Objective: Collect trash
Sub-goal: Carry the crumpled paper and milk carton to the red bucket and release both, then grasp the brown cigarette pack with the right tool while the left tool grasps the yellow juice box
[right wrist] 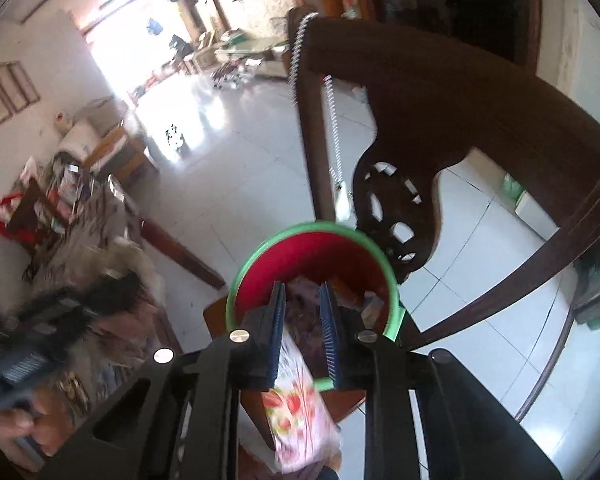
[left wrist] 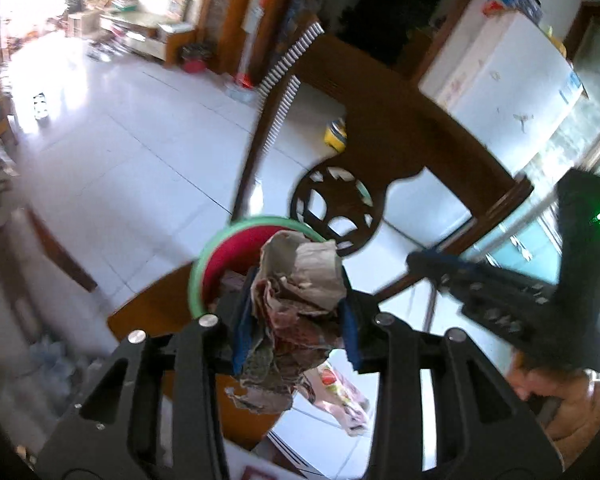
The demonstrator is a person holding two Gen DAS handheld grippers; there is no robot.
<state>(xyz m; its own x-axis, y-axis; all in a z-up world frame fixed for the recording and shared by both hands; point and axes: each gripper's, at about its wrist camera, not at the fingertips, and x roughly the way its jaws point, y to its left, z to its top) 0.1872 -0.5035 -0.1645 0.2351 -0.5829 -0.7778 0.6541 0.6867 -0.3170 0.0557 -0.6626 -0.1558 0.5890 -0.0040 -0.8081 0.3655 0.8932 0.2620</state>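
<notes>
My left gripper is shut on a wad of crumpled brown paper, pinched between its blue pads and held just in front of a red bin with a green rim. In the right wrist view my right gripper hangs over the same bin, its pads apart with bin litter showing through the gap. A pink strawberry-print wrapper lies blurred below those fingers, outside the rim; whether it touches a pad is unclear. The left wrist view shows that wrapper low down, away from the right gripper.
The bin stands on a low brown wooden surface. A dark carved wooden chair rises close behind it. A white fridge stands at the back right. White tiled floor spreads to the left, with clutter along the far wall.
</notes>
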